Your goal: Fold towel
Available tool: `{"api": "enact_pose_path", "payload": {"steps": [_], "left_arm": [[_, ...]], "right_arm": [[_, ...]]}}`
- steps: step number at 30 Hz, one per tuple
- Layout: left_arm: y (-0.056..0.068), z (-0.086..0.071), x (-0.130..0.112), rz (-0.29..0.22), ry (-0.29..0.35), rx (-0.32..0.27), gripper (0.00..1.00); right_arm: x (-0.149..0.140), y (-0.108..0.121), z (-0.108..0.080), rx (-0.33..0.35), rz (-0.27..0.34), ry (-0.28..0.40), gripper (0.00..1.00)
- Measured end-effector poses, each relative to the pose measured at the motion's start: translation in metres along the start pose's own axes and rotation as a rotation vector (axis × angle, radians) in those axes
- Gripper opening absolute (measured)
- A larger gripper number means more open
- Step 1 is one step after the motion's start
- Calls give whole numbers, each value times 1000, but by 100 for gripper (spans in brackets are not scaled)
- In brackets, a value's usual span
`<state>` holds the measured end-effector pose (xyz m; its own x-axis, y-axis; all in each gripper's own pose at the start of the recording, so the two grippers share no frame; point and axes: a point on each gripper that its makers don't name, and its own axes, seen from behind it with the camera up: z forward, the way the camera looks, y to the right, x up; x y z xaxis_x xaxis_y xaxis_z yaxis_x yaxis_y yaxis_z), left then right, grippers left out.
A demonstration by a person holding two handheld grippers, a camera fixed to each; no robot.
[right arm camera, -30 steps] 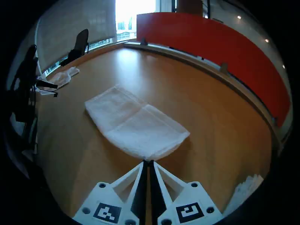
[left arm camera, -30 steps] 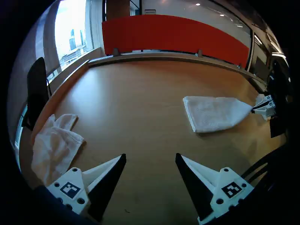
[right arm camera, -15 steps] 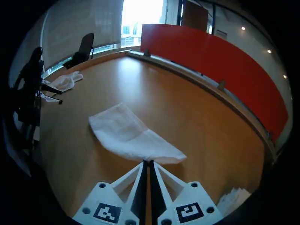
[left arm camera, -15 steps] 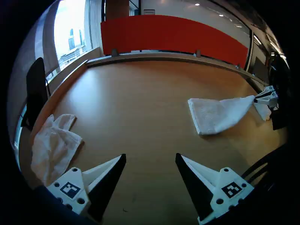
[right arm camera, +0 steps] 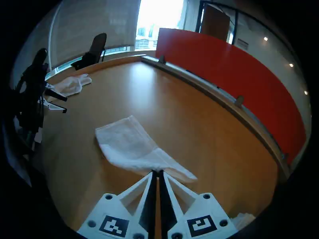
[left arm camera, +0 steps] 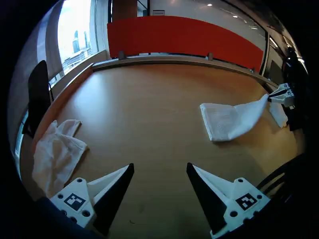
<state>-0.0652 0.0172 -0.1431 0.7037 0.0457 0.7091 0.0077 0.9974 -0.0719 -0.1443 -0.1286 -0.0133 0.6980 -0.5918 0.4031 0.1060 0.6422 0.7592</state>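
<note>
A white folded towel (right arm camera: 131,147) lies on the wooden table (right arm camera: 179,107), its near corner lifted off the surface. My right gripper (right arm camera: 156,173) is shut on that corner and holds it raised. In the left gripper view the same towel (left arm camera: 225,120) sits at the right, its corner pulled up toward the right gripper (left arm camera: 275,96). My left gripper (left arm camera: 159,171) hovers open over bare table, well apart from the towel. It also appears far off in the right gripper view, as the left gripper (right arm camera: 56,101) held by a person in dark clothes.
A second, crumpled white towel (left arm camera: 56,153) lies near the table's left edge, seen again as the crumpled towel (right arm camera: 71,84) in the right gripper view. A red divider panel (left arm camera: 179,38) runs along the far edge. A black chair (left arm camera: 38,95) stands beside the table.
My right gripper has risen and pulled back with the towel's corner, lifting that end off the table. The left gripper has stayed still and open.
</note>
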Motion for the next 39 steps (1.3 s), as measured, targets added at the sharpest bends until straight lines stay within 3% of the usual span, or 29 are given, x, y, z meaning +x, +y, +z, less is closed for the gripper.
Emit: {"api": "enact_pose_path", "payload": {"steps": [11,23,33,39], "left_arm": [[-1,-2,0,-8,19,-4,98],[-4,-7,-6,-28,29,-9,98],[-11,-9,-10,-33,35,-2,98],[-14,-8,-16,-55,27,1,98]], "right_arm": [[46,-15,23,70,-117,15,4],[80,-73,63,214,-239,-8,4],[67,-136,112,332,-271,-77,4],[48,-155,135,360,-273,-126,4]]}}
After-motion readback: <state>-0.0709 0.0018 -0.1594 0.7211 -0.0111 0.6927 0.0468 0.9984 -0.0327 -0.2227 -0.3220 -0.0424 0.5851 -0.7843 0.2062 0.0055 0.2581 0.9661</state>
